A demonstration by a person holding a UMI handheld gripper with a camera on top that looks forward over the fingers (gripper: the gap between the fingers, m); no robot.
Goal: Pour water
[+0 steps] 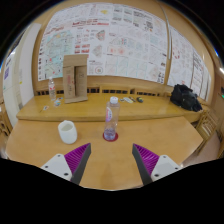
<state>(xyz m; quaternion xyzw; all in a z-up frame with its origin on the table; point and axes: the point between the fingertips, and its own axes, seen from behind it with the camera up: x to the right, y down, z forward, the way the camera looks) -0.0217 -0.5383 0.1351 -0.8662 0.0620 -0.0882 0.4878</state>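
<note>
Colours I see from the gripper camera

I log: table (110, 160) warm yellow-brown wood; bottle (111, 120) clear with a white cap and a purple-blue tint low down, on a red coaster (110, 137); cup (67, 131) white; finger pads (74, 156) magenta with ridged stripes; bag (185, 97) black; box (75, 77) pale tan; wall posters (115, 40) white with small multicoloured print.

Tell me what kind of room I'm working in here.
Probably a classroom or meeting room: large printed posters cover the wall, and light wooden tables are pushed together. A clear plastic water bottle and a white cup stand ahead of the open claw.
</note>
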